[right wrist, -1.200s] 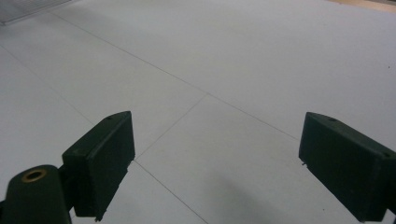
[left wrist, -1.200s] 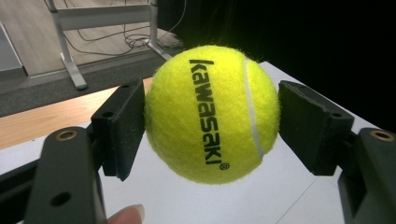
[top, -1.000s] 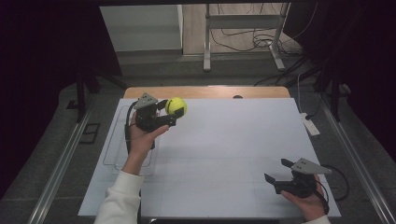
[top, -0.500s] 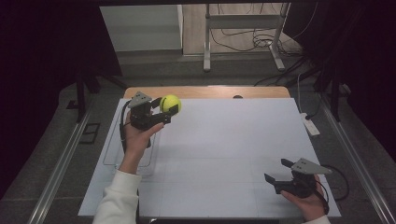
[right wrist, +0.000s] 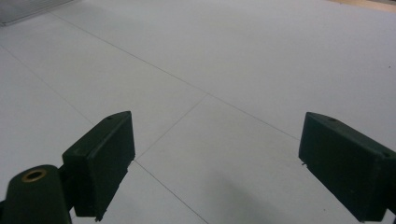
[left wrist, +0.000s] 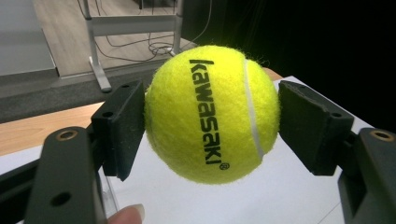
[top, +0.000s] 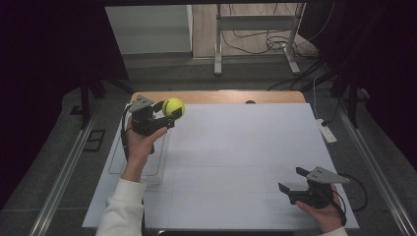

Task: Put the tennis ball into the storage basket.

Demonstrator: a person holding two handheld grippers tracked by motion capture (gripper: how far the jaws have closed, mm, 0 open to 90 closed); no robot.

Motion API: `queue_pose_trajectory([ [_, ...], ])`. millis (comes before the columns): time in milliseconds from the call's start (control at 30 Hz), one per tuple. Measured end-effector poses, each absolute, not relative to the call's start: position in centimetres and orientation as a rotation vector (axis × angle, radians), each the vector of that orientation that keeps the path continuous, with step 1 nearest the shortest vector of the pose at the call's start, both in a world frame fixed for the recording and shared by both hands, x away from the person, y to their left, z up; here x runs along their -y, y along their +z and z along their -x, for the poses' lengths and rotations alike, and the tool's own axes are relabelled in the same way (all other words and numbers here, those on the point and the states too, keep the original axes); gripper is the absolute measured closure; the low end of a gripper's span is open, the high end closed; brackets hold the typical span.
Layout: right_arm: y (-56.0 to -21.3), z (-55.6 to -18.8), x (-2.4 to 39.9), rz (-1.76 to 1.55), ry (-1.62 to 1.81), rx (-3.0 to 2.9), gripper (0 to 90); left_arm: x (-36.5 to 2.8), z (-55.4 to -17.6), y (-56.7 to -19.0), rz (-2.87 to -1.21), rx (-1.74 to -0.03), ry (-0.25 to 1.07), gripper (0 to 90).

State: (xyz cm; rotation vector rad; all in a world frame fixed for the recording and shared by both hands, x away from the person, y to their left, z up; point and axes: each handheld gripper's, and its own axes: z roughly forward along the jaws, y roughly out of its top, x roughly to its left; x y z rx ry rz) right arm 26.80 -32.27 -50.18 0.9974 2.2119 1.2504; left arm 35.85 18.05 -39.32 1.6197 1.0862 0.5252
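Left tool (top: 169, 114): riding at about 10 o'clock on the counter (top: 236, 162), raised off the surface, jaws clamping the ball (top: 173, 106) from both sides.
Change: the left hand (top: 140, 142) is carrying the ball a little toward 9 o'clock compared with a second ago; the grip is unchanged.
Meaning: the ball is being carried, seemingly toward the clear tray (top: 115, 164) lying just below the hand at the counter's 9 o'clock edge; release is not yet done.
Ball: yellow felt, held in the air between the pads (left wrist: 122, 126), clear of the counter.
Writing: "kawasaki" in black letters down the ball (left wrist: 212, 114), with a small registered mark.
Right tool (top: 293, 181): resting at 5 o'clock, jaws standing apart with nothing between them, idling over the bare white sheet (right wrist: 233, 70).
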Motion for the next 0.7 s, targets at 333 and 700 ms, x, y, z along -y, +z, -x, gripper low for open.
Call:
queue_pose_trajectory([
  [333, -50.1, -26.8, 32.3, -0.997, 1.247, -2.210, 11.1, -19.3, -36.3, -39.7, -1.599, -1.130, 0.547, 27.5],
  [700, -50.1, -26.8, 32.3, -0.997, 1.245, -2.209, 11.2, -20.3, -36.5, -39.8, -1.582, -1.157, 0.562, 27.5],
])
